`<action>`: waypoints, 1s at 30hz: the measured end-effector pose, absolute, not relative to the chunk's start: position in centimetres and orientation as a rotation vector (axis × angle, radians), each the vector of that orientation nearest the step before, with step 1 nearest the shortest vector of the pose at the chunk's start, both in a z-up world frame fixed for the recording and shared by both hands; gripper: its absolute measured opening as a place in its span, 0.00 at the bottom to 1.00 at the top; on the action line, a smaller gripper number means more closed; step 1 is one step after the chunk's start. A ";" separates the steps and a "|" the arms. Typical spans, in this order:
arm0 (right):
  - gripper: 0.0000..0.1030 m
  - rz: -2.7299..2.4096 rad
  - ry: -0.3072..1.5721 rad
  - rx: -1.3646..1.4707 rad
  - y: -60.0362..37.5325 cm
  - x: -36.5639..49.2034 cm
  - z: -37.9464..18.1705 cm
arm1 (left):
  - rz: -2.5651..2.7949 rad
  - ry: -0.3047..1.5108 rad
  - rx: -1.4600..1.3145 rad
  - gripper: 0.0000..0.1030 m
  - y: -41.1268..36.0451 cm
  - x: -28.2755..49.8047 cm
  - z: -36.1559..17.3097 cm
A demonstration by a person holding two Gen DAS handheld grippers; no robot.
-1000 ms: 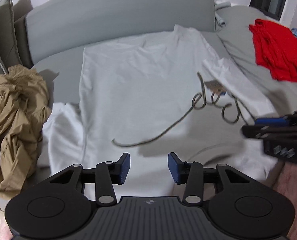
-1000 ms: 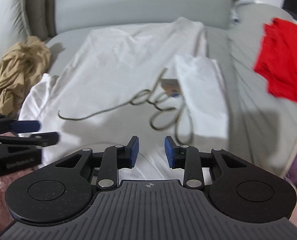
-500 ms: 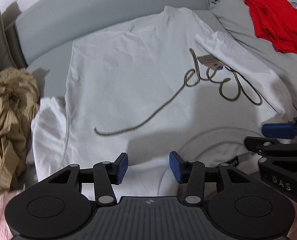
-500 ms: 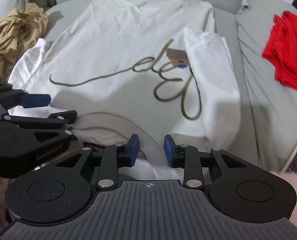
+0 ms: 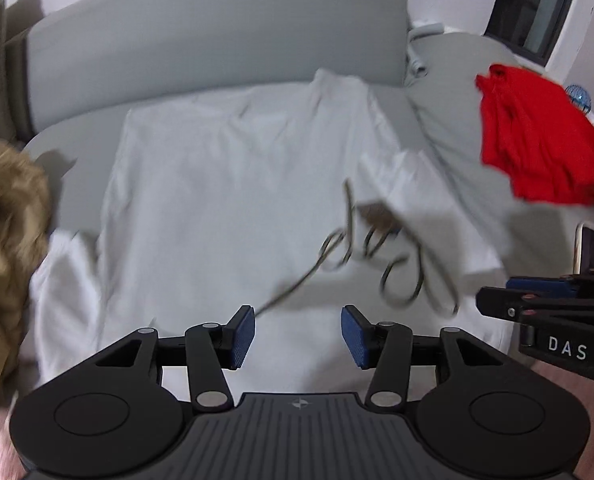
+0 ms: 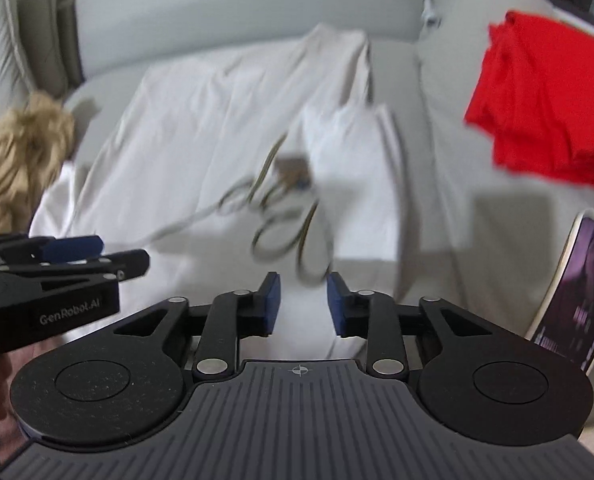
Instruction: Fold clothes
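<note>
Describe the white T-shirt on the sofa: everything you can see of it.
The white T-shirt lies spread flat on the grey sofa, its hem toward the backrest. It looks like soft, lightly creased cotton with looping olive-gold script across the chest. One sleeve is folded in over the body, partly covering the script beside a small brown tag; the other sleeve lies out beside a crumpled tan garment. Neither gripper touches it. The picture is motion-blurred, so finer detail is unclear.
</note>
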State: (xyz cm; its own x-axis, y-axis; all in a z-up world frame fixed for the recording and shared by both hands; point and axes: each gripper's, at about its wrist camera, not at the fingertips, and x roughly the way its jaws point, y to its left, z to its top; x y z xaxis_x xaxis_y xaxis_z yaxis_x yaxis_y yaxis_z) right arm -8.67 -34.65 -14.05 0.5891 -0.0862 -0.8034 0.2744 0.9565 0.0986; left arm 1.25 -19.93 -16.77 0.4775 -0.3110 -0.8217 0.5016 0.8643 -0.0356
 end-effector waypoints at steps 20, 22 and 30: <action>0.43 -0.185 0.876 0.250 -45.2 5.0 -20.5 | -0.521 1.019 0.222 0.50 -27.9 8.3 -22.0; 0.41 -0.170 0.894 0.257 -45.3 5.7 -21.2 | -0.516 1.029 0.226 0.50 -28.0 8.5 -22.4; 0.02 -0.154 0.887 0.262 -45.0 6.1 -21.0 | -0.497 1.036 0.226 0.50 -27.3 8.5 -22.4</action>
State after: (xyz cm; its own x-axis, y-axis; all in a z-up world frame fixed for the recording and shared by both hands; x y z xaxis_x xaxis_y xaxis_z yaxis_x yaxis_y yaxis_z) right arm 6.10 -45.03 -21.02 0.6234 -0.0247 -0.7815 0.2409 0.9570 0.1618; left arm 8.46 -27.34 -22.37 0.4118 -0.2871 -0.8649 0.4955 0.8671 -0.0518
